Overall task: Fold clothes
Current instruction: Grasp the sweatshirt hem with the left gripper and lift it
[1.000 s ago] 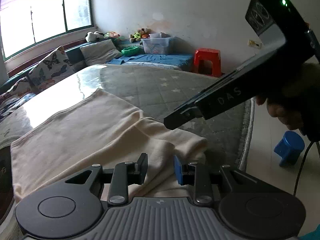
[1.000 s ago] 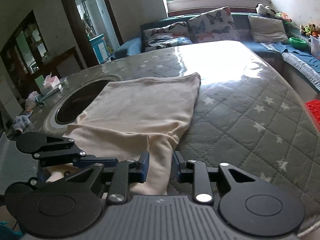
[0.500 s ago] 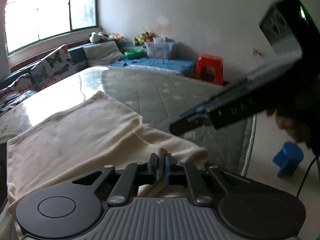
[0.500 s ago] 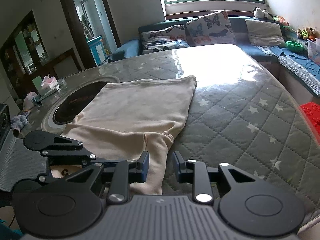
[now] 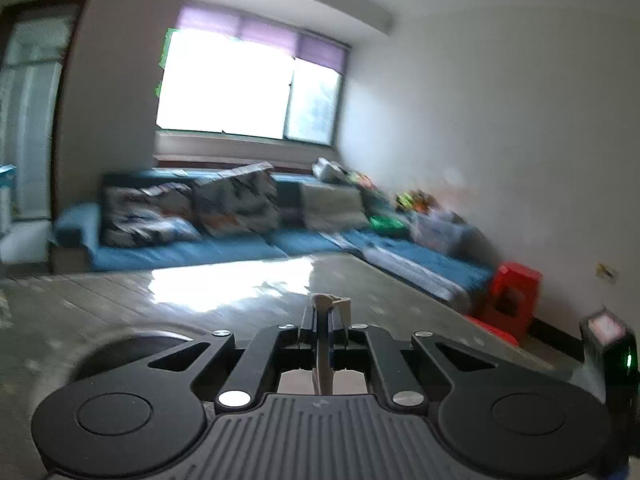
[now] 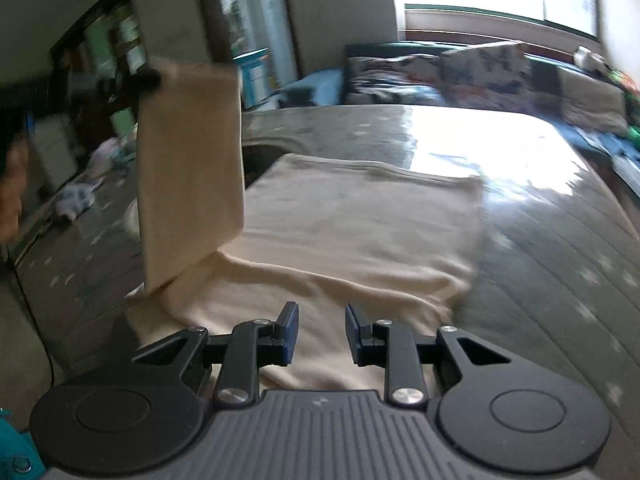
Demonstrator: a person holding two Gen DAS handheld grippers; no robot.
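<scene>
A cream garment (image 6: 360, 236) lies spread on the grey quilted table (image 6: 560, 280). One cream sleeve (image 6: 190, 168) stands lifted high at the left of the right wrist view, held at its top corner by my left gripper (image 6: 150, 78). In the left wrist view my left gripper (image 5: 324, 314) is shut on a pinch of the cream cloth (image 5: 326, 302), raised above the table. My right gripper (image 6: 321, 314) is open and empty, low over the garment's near edge.
A blue sofa (image 5: 180, 248) with patterned cushions runs along the far side under the window. A red stool (image 5: 512, 298) stands by the right wall. A dark round recess (image 6: 260, 160) sits in the table behind the garment. Small clutter (image 6: 76, 200) lies at the table's left.
My left gripper closed on the sleeve and lifted it up and to the left, swinging its view toward the window. My right gripper stayed open and moved over the garment.
</scene>
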